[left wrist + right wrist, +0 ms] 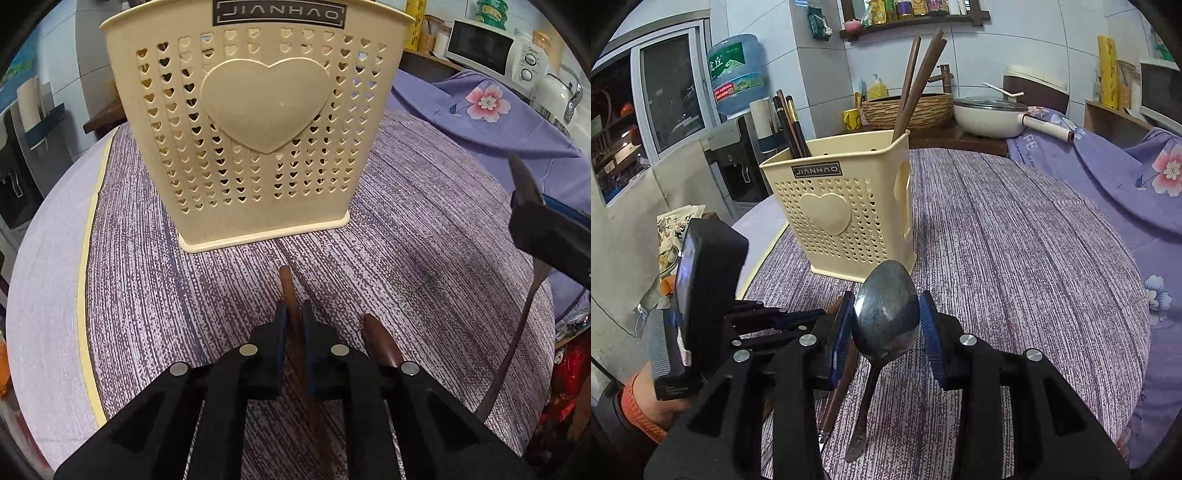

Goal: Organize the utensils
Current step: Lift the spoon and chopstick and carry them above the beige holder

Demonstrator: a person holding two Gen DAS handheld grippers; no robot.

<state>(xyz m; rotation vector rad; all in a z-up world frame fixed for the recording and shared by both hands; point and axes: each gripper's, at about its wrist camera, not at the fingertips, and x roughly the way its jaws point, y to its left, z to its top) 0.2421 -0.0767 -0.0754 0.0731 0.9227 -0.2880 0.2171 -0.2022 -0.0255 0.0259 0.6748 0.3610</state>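
A cream utensil holder (pixel 251 122) (pixel 846 206) with heart-shaped holes stands upright on the purple striped tablecloth (pixel 1015 240). Dark chopsticks (pixel 790 122) and two long wooden sticks (pixel 916 81) stick up out of it. In front of it, low over the cloth, my left gripper (pixel 295 321) (pixel 809 317) is shut on a thin brown wooden stick (pixel 286 288). A second brown wooden piece (pixel 380 343) lies just right of its fingers. My right gripper (pixel 886 295) (pixel 532 218) is shut on the bowl of a metal spoon (pixel 886 314), whose handle (pixel 509 347) hangs down above the cloth.
A brown-handled utensil (pixel 838 391) lies on the cloth under the right gripper. A person's hand with an orange cuff (pixel 639 410) holds the left gripper. A purple flowered cloth (pixel 1126 177) covers the right side. A white pan (pixel 990 118) and a woven basket (pixel 908 110) sit behind the table.
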